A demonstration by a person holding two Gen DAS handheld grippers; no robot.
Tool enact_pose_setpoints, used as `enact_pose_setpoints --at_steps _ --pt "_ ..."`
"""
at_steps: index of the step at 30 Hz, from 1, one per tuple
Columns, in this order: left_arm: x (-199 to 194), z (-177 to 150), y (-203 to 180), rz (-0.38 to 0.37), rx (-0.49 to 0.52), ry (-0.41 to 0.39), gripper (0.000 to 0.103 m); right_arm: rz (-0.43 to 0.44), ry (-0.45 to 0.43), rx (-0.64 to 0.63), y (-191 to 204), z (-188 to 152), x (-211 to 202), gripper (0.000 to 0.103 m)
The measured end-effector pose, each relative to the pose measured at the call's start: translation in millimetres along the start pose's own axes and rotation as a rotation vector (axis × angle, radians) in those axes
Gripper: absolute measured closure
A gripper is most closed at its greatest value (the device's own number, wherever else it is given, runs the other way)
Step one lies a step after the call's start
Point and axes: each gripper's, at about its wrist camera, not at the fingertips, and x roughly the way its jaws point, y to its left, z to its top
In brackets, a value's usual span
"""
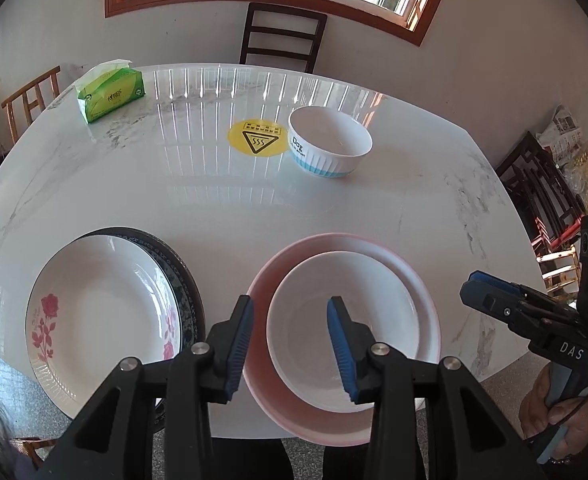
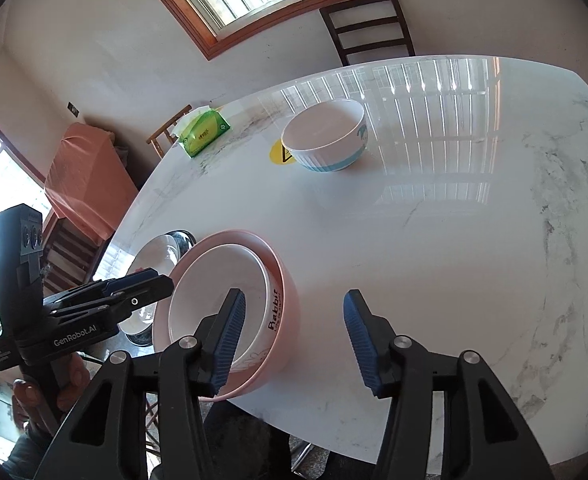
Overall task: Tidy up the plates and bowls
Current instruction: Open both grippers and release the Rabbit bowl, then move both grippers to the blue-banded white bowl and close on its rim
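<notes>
A: Status — the white ceramic bowl with "Rabbit" lettering (image 2: 230, 304) sits nested inside the wider pink bowl (image 1: 266, 396) at the near edge of the glossy white marble table (image 1: 214, 208). Left gripper (image 1: 290, 344) is partly open, nothing held; its jaws straddle the near-left rims of the nested pair, pads off the ceramic. Right gripper (image 2: 294, 344) is also partly open and empty; one jaw stands over the nested bowls' right rim, the other over bare table.

B: Plates?

A: White plate with red rose print (image 1: 102, 312) lies on top of a dark blue-patterned plate (image 1: 186, 280), just left of the bowls. That stack looks done.

B: So what's left?

A: My read: the white ribbed bowl with a blue band (image 1: 329, 144), well apart at mid-table, beside the round yellow hot-surface sticker (image 1: 258, 138).

B: How to take it?

A: Lift both grippers clear of the rims first — a clip could drag the pair off the edge. Then grip the ribbed bowl's wall, one pad inside, one outside, lower it level into the white bowl.

B: Green tissue pack (image 1: 110, 94)?

A: Far corner, out of the path.
</notes>
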Motion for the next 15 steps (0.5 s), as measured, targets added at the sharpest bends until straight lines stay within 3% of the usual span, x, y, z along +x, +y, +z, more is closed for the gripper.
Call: enact_pose_setpoints --at_steps 3,6,12,15 --pt "5.1 14.3 7.6 -0.004 -0.024 0.008 0.064 -0.004 0.002 0.017 -8.8 4.7 5.5 0.051" --pt "14.9 28.9 15.9 -0.011 -0.052 0.032 0.063 -0.012 0.002 0.038 -19.4 11.5 11.5 0.040" --pt "42.0 59.9 25.6 -0.017 -0.072 0.062 0.061 -0.045 -0.015 0.076 -39.5 35.2 21.6 0.040" --pt "58.7 74.5 28.1 -0.035 -0.070 0.100 0.061 -0.057 -0.034 0.092 -47.9 50.7 23.7 0.027"
